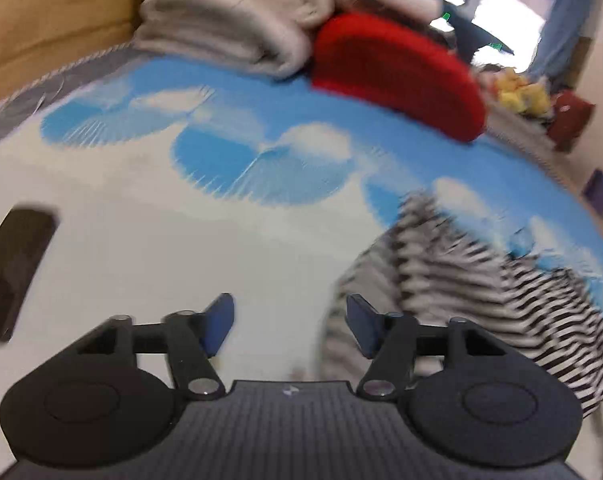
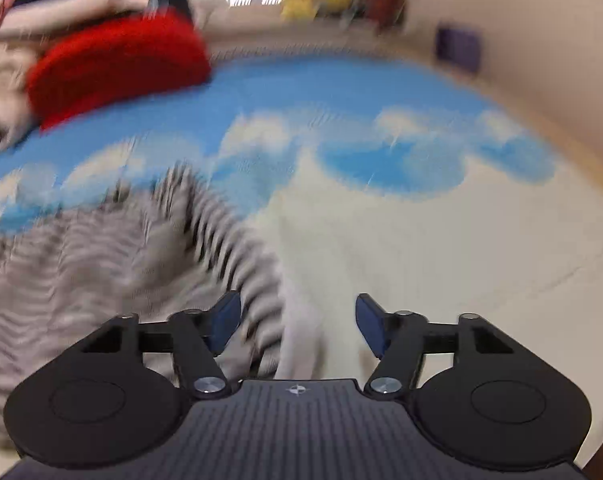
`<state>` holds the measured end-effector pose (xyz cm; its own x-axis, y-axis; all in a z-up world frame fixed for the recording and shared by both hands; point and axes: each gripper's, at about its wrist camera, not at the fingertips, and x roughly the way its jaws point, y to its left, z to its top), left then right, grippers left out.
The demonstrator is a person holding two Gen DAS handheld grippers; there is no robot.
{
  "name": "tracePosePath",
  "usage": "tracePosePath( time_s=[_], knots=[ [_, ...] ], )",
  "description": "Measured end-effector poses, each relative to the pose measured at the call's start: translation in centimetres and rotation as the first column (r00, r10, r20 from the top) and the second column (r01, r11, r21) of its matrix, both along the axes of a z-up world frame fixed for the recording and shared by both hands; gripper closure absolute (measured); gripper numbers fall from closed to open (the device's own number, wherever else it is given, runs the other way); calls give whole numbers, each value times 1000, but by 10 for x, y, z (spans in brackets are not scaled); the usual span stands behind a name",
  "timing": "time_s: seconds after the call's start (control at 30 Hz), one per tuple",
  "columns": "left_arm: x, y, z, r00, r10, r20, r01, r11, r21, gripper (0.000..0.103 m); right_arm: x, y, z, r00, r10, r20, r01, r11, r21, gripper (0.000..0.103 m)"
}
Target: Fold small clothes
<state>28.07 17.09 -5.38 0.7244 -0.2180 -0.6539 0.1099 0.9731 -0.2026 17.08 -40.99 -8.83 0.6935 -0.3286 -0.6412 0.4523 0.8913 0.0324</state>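
The left tool [image 1: 290,325] is open and holds nothing; only the bed shows between its blue pads. The right tool [image 2: 298,325] is open too, and it grips nothing. The striped top [image 1: 481,292] lies bunched on the bed [image 1: 141,216], at about 3 o'clock in the left view and at 9 o'clock in the right view, so it sits between the two tools. It looks like they are spread one on each side so each can take one edge of the top for the next fold. The pictures are blurry, so I cannot tell how neat the top is. At 12 o'clock a red cloth [image 1: 397,76] and a pile of pale towels [image 1: 229,24] sit at the far end of the bed. I see no box or basket to put clothes in.
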Motion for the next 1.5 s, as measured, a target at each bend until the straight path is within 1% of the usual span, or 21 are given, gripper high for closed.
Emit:
tracePosePath(
  time_s=[0.07, 0.17, 0.3, 0.37, 0.47, 0.57, 0.7, 0.77, 0.87, 0.93, 0.97, 1.0, 1.03, 1.07, 1.1, 1.23, 1.27, 1.33, 1.4, 1.47, 1.5],
  knots=[
    [8, -27, 16, 996, -78, 48, 79, 997, -14, 30, 7, 0, 16, 994, 43, 98, -44, 999, 8, 37],
    [29, -74, 27, 985, -152, 83, 148, 988, 47, 21, 48, -1, 26, 973, 169, 157, -193, 969, 152, 38],
    [71, -141, 4, 952, -306, -13, 307, 950, 54, 21, 116, 16, 7, 939, 331, 92, -343, 895, 286, 38],
    [85, -170, -16, 942, -333, -42, 335, 932, 136, 21, 142, 31, -8, 933, 357, 38, -355, 900, 252, 38],
    [97, -189, -36, 948, -319, -7, 309, 910, 276, 22, 164, 56, -19, 891, 453, -18, -451, 890, 67, 38],
    [114, -176, -36, 948, -318, -11, 312, 920, 238, 22, 181, 54, -21, 848, 527, -55, -529, 848, -26, 38],
    [132, -144, -28, 953, -297, 56, 284, 944, 168, 24, 181, 14, -12, 836, 549, 10, -549, 835, -31, 37],
    [140, -140, -29, 938, -338, 74, 321, 930, 177, 24, 186, -4, -15, 826, 564, 13, -564, 826, 2, 37],
    [153, -143, -44, 896, -443, 25, 434, 888, 153, 19, 187, -17, -29, 783, 622, -9, -621, 782, 49, 34],
    [161, -148, -59, 896, -443, -23, 441, 885, 153, 17, 192, -15, -45, 758, 650, -58, -646, 760, 69, 33],
    [166, -151, -66, 902, -429, -45, 431, 890, 151, 21, 194, -12, -53, 757, 649, -73, -647, 761, 50, 35],
    [170, -152, -69, 910, -412, -49, 414, 900, 134, 32, 197, -7, -60, 759, 646, -80, -646, 763, 19, 44],
    [171, -151, -66, 911, -411, -43, 413, 905, 101, 70, 200, -3, -63, 757, 649, -77, -651, 759, 6, 64],
    [169, -152, -59, 911, -412, -32, 413, 908, 74, 85, 204, 1, -61, 757, 650, -73, -651, 759, 7, 70],
    [163, -151, -47, 916, -402, 8, 400, 912, 92, 86, 206, 5, -53, 762, 644, -62, -646, 764, -1, 79],
    [142, -135, -20, 910, -403, 98, 392, 913, 116, 86, 203, 4, -8, 771, 635, 54, -636, 771, 10, 83],
    [145, -130, -20, 916, -388, 102, 380, 920, 93, 86, 202, 2, 2, 779, 621, 91, -625, 780, 22, 83],
    [159, -127, -32, 942, -328, 67, 324, 944, 61, 69, 206, -2, 6, 805, 577, 136, -589, 805, 74, 82],
    [171, -132, -53, 963, -267, 23, 265, 961, 85, 19, 221, 4, -13, 858, 510, 66, -514, 853, 85, 80],
    [174, -141, -76, 984, -173, 41, 162, 965, 204, 0, 237, 10, -49, 906, 423, -23, -419, 903, 95, 70],
    [174, -144, -80, 983, -170, 64, 151, 961, 232, 0, 242, 11, -64, 920, 387, -53, -381, 919, 103, 48]
  ],
)
